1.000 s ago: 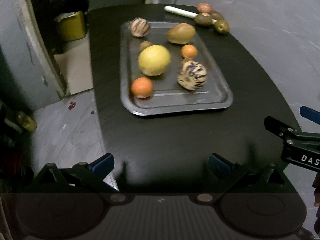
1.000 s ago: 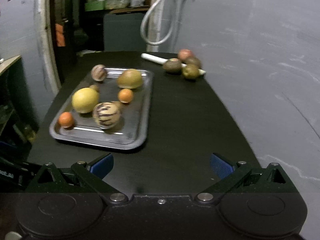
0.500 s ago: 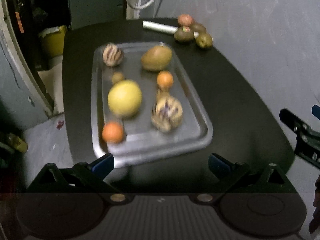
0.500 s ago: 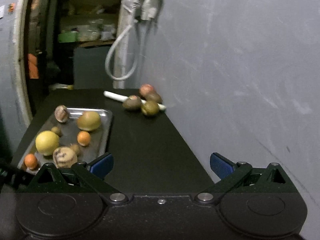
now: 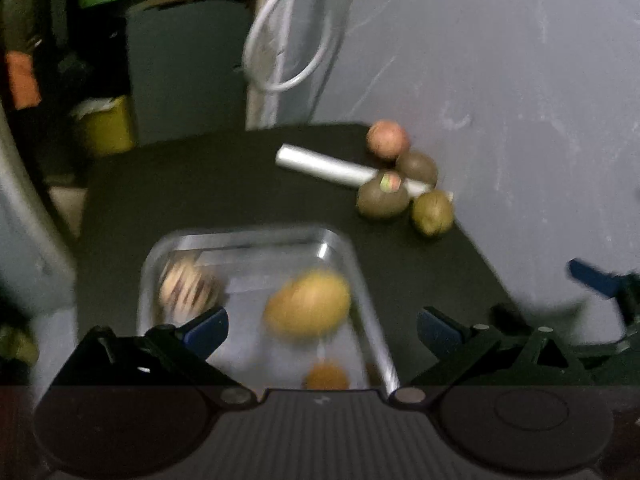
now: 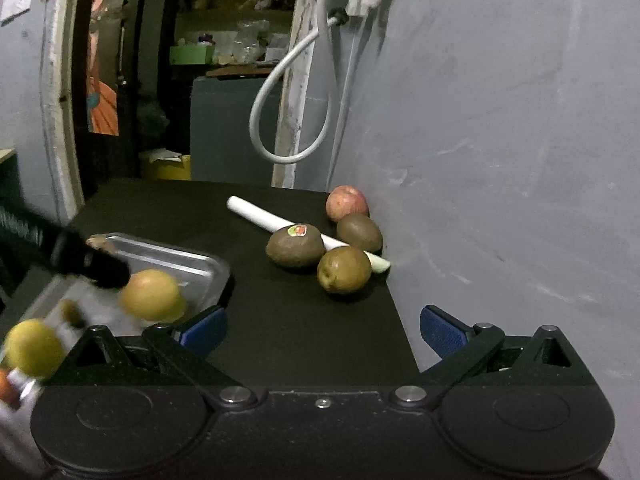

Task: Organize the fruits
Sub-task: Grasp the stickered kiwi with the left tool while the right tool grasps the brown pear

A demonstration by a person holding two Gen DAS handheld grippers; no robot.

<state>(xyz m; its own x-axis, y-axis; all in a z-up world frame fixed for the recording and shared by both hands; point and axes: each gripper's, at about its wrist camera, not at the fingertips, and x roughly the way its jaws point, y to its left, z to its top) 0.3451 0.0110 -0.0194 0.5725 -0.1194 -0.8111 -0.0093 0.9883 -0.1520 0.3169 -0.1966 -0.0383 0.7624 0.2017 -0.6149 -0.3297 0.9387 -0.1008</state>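
Both grippers are spread wide and hold nothing. Ahead of the right gripper (image 6: 320, 330), a little right of its centre line, three kiwis (image 6: 295, 247) and an apple (image 6: 346, 204) crowd a white tube (image 6: 256, 213) by the wall. The tray (image 5: 360, 272) sits under the left gripper (image 5: 322, 330), a pear (image 5: 308, 308) between its fingers.

My worry is that nudging one kiwi would roll its neighbours, or the tube, toward the table (image 6: 288, 320) edge.

The left view is smeared; the tray's near end is cut off, and the striped fruit (image 5: 188, 288) is hard to name.
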